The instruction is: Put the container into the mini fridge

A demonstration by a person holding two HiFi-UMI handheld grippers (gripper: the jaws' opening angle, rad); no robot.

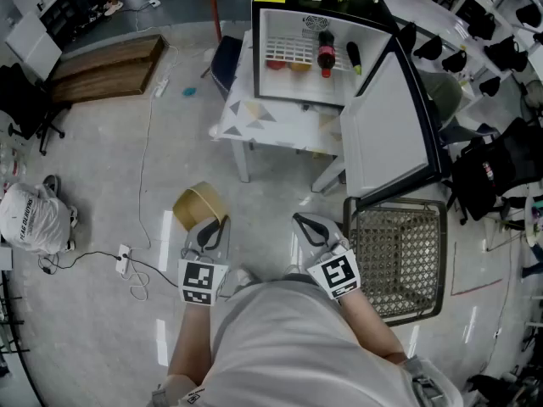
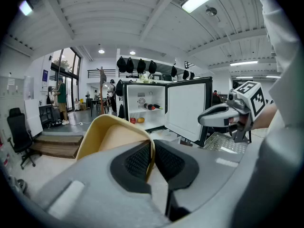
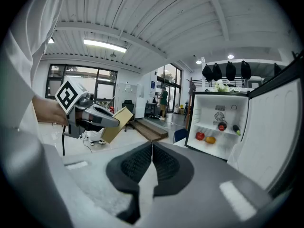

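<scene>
A tan open-topped container (image 1: 196,205) hangs over the floor, held by one wall in my left gripper (image 1: 209,229). In the left gripper view that thin wall (image 2: 151,151) sits pinched between the black pads, and the container (image 2: 109,134) bulges up to the left. My right gripper (image 1: 305,223) is beside it, shut with nothing in it; its pads meet in the right gripper view (image 3: 151,161). The mini fridge (image 1: 316,47) stands ahead on a small white table (image 1: 271,130) with its door (image 1: 386,130) swung open to the right. Bottles (image 1: 326,52) and fruit lie inside.
A wire basket (image 1: 399,257) stands on the floor at my right, below the fridge door. A wooden platform (image 1: 106,66) lies far left. A white bag (image 1: 34,219) and a power strip with cables (image 1: 125,263) are on the left floor. Dark bags (image 1: 492,176) crowd the right side.
</scene>
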